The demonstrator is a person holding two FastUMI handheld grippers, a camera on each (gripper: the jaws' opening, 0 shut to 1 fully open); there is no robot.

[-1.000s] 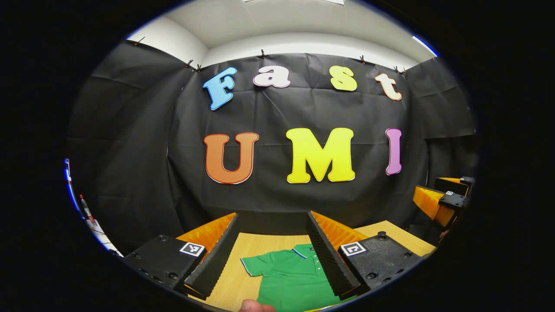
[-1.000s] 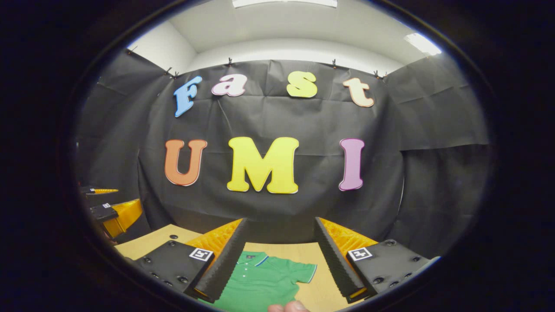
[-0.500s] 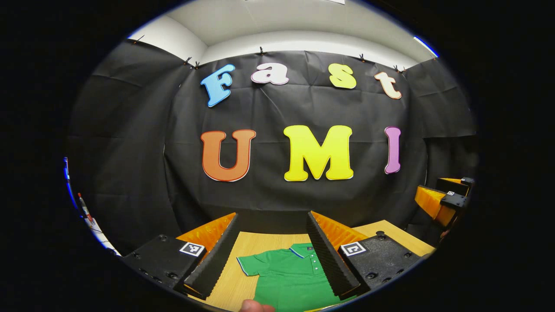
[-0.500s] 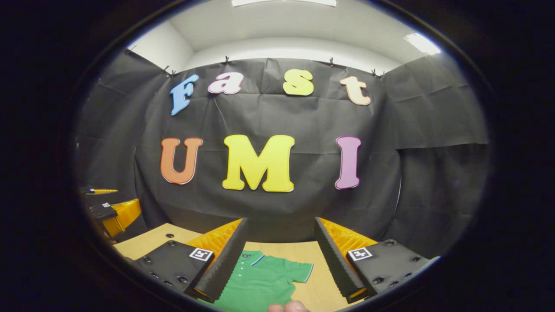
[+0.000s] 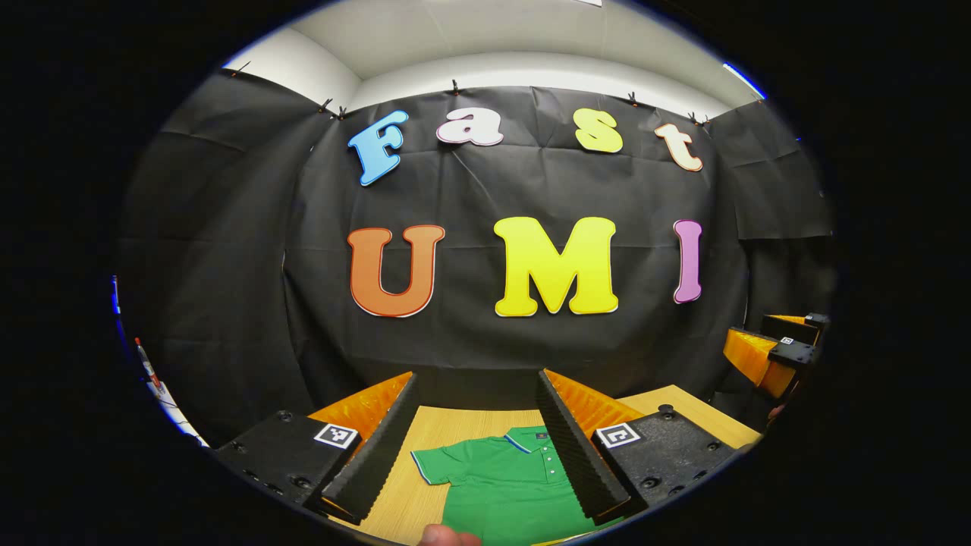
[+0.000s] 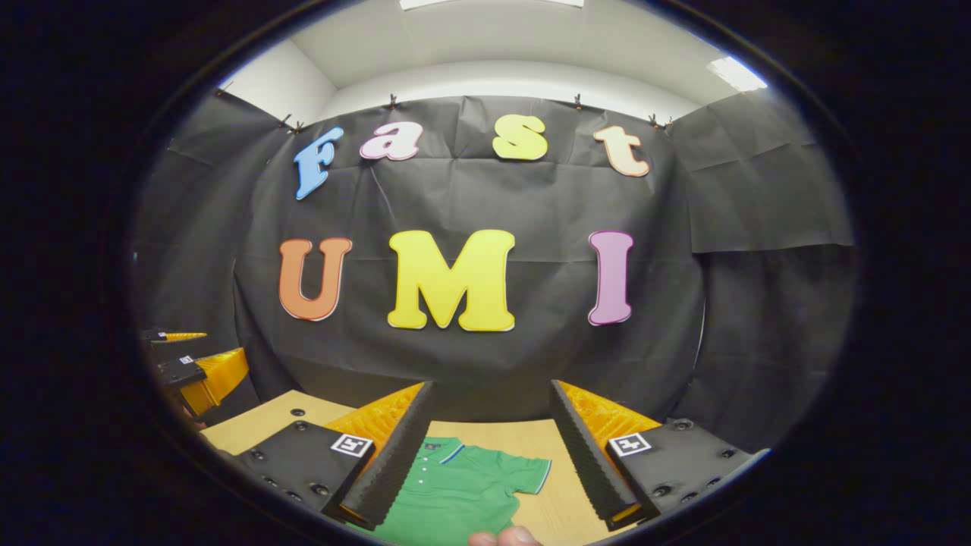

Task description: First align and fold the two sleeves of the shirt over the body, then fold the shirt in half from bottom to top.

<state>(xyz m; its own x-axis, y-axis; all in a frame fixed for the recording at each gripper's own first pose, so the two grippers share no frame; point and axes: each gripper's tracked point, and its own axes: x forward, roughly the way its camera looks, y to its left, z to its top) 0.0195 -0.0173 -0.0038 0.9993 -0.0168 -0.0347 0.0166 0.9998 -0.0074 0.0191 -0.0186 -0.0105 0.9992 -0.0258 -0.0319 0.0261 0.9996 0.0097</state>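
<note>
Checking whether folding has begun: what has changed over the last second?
Little. Both views tilted slightly downward, so the green shirt shows a bit more. Nothing grasped or released: the left tongs and right tongs stay open above it. The shirt stays flat on the table, sleeves unfolded.

The green shirt [image 5: 508, 485] runs off the bottom edge in the left gripper view, its hem out of sight, and a finger [image 5: 580, 462] of the left gripper covers its right sleeve. The label at its collar is too small to make out.
</note>
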